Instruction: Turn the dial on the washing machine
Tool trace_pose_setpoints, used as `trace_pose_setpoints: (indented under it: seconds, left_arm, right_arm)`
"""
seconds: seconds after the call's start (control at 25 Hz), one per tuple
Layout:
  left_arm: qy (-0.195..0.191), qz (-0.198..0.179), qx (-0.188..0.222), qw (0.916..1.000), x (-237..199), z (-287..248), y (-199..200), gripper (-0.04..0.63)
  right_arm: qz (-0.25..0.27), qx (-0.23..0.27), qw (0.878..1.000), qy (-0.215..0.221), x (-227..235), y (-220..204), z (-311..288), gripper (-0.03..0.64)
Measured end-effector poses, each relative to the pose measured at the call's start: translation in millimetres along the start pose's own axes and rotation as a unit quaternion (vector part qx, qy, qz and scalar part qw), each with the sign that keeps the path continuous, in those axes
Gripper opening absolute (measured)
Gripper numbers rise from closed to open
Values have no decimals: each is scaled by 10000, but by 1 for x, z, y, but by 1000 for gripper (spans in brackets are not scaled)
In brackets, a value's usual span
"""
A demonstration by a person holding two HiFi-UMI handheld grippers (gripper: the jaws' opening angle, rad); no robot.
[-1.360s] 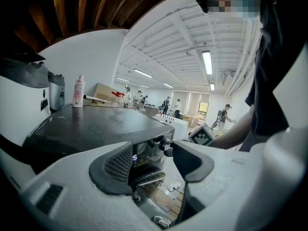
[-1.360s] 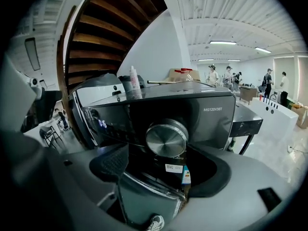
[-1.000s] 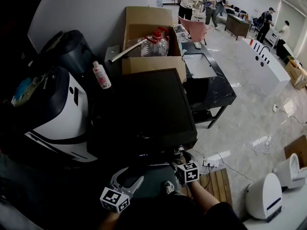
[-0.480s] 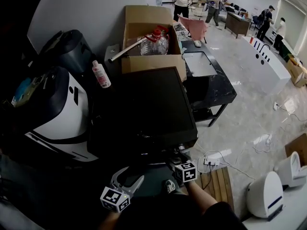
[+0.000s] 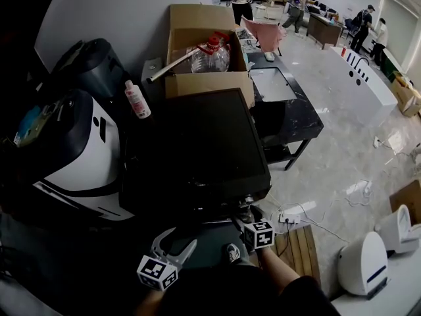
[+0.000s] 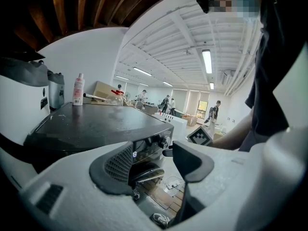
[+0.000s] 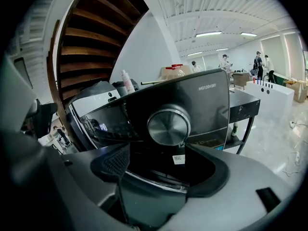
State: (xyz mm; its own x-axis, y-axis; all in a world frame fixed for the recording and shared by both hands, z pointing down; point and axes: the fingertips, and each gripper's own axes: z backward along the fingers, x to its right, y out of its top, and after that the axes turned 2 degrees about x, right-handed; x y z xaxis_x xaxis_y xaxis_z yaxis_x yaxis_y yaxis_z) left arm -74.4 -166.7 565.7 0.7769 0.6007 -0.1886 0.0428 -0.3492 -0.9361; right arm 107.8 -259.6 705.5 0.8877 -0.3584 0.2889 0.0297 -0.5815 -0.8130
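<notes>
The black washing machine [image 5: 197,150] fills the middle of the head view. Its silver dial [image 7: 168,125] sits on the dark front panel, just ahead of and above the gap of my right gripper [image 7: 161,165]. That gripper is open; its jaws have just been closing a little, and neither pad touches the dial. In the head view the right gripper [image 5: 248,219] is tucked under the machine's front edge. My left gripper [image 5: 172,245] hangs open and empty to the left of it. From the left gripper [image 6: 154,162] the dial [image 6: 165,141] shows small and farther off.
A white appliance [image 5: 85,150] stands left of the machine. Behind it are a white bottle [image 5: 137,99] and a cardboard box [image 5: 204,58]. To the right are a black table [image 5: 289,110], a wooden pallet [image 5: 299,252], floor cables and a white machine [image 5: 362,265]. People walk at the back.
Both grippers stay about where they were. The people at the back of the room have moved about.
</notes>
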Motion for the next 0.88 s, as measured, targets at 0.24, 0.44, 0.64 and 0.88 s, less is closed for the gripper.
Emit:
trace_pose_setpoints:
  seconds: [0.24,0.44,0.64,0.88]
  left_arm:
    - [-110,-15,-65,9999,2,3,0,252]
    - [-218,-36,-106,9997,1,2,-1,250]
    - [-287,-54,-99,9995,0,-1,1,249]
    - [-270,-16,-121,9996,-3,-3,1,249]
  right_arm:
    - [521,408,9975,-254,2,33,15,341]
    - [1042,625,9920,-328,-6,54,22,341]
    - [1419,488,9883,-261,-16,50,19,337]
    - [1394,388,9891,-260,-11,48,15,342]
